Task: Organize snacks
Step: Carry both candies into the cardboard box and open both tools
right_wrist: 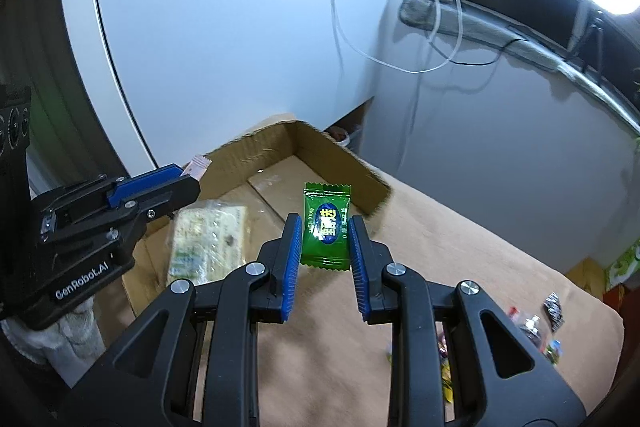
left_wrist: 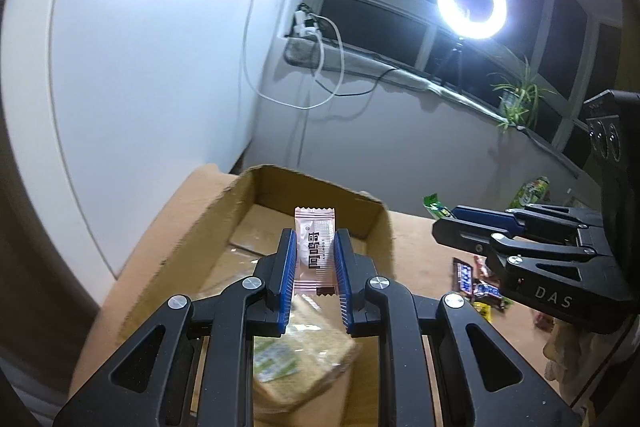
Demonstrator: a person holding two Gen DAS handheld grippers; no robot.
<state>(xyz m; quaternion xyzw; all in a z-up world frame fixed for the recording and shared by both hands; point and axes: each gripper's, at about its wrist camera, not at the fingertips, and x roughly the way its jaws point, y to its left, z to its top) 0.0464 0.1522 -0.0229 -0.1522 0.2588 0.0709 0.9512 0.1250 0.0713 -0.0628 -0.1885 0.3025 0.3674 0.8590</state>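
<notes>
My left tool (left_wrist: 315,259) grips a pink sachet (left_wrist: 315,247), right tool (right_wrist: 325,239) a green candy (right_wrist: 326,225), both over the box (left_wrist: 320,187) holding one packet (left_wrist: 296,355); more snacks (left_wrist: 480,287) wait at 3 o'clock.

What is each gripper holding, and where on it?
Left gripper pinches a pink sachet by its long side edges; right gripper pinches a green candy by its side edges.

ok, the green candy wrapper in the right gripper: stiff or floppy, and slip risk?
The green candy is likely light: it stands upright between the right gripper's pads with no visible sag. Its crimped ends look thin and floppy; the middle probably holds something firmer. The glossy film may be slippery, though the ribbed blue pads should help. It sits near the cardboard box.
</notes>
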